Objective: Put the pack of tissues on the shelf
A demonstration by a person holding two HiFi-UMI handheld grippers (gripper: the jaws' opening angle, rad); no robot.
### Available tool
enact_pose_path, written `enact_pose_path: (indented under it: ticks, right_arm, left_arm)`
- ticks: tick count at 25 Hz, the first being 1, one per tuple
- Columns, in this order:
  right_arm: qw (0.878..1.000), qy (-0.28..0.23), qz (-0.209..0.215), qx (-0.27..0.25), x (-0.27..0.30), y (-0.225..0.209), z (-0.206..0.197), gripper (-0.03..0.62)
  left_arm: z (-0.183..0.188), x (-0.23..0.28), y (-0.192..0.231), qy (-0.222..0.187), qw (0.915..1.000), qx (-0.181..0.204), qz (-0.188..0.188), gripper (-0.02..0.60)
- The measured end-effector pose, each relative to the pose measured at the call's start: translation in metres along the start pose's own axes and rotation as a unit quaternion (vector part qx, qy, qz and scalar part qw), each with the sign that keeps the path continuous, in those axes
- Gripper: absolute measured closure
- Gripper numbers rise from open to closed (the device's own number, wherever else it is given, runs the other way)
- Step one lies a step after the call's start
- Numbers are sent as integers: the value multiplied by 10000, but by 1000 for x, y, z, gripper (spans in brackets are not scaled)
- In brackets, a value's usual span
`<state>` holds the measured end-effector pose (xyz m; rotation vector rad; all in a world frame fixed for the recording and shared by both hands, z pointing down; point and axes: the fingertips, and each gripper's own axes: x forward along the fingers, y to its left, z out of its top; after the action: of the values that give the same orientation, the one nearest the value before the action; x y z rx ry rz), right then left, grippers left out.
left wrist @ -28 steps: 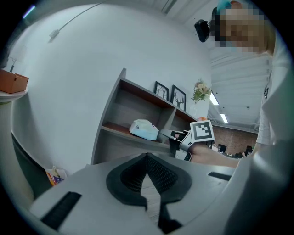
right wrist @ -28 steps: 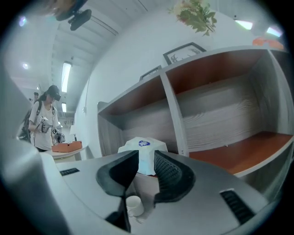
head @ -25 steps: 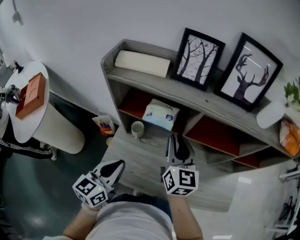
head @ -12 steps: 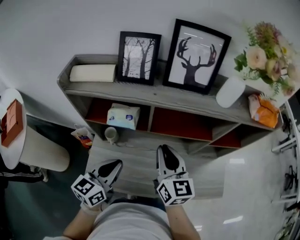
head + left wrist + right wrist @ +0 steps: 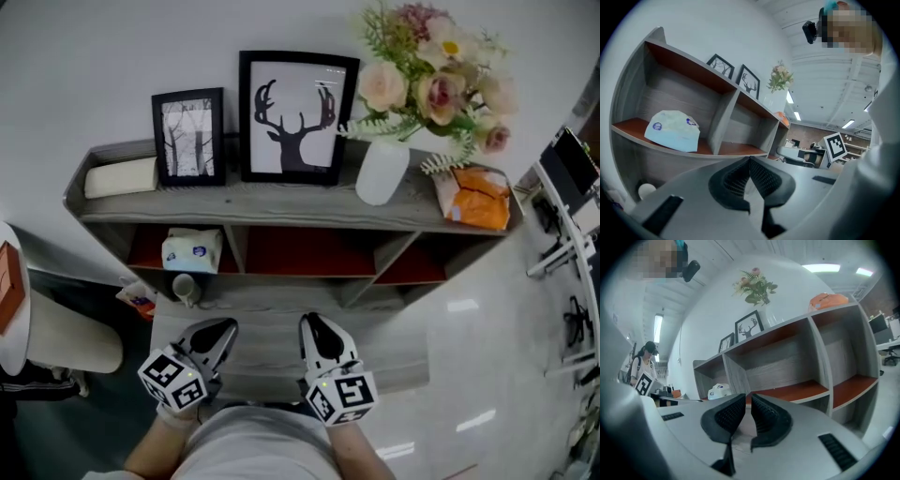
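The light blue pack of tissues [image 5: 190, 251] lies in the leftmost red-floored compartment of the grey shelf unit [image 5: 281, 202]. It also shows in the left gripper view [image 5: 672, 130] and, small, in the right gripper view [image 5: 720, 391]. My left gripper [image 5: 223, 328] is held low in front of the shelf's lower ledge, well short of the pack, jaws shut on nothing. Beside it my right gripper [image 5: 312, 324] points at the middle compartment, also shut and empty. The closed pads [image 5: 759, 176] fill the lower part of the left gripper view.
On the shelf top stand a cream box [image 5: 119, 176], two black picture frames [image 5: 188, 137] [image 5: 296, 117], a white vase of flowers [image 5: 380, 171] and an orange bag [image 5: 474, 197]. A mug [image 5: 185, 287] sits on the lower ledge, a snack packet [image 5: 138, 298] beside it. A round white table [image 5: 19, 309] is at the left.
The head view has swung right: the shelf now sits square and further left, and the flowers and vase have come fully into view. Both grippers stay low and shut.
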<state>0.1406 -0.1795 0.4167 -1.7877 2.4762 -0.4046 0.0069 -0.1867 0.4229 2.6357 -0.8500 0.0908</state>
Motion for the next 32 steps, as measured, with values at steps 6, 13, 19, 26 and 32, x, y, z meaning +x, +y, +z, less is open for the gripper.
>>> enact_pose_path:
  ticks: [6, 13, 19, 26, 32]
  right_arm:
    - [9999, -4, -82, 63, -17, -21, -3, 545]
    - [9998, 9, -177, 129, -28, -43, -5, 545]
    - [9997, 55, -208, 122, -30, -52, -9, 545]
    - [9997, 35, -208, 155, -27, -54, -8, 545]
    - [9997, 37, -203, 134, -22, -48, -8, 545]
  left_arm:
    - [-6, 27, -18, 118, 9997, 67, -186, 565]
    - [-14, 51, -36, 244, 9992, 86, -317, 565]
    - [-15, 59, -43, 291, 9989, 83, -355, 565]
    - [-14, 62, -38, 273, 9990, 100, -337, 565]
    - [-14, 58, -33, 300, 9988, 108, -374, 565]
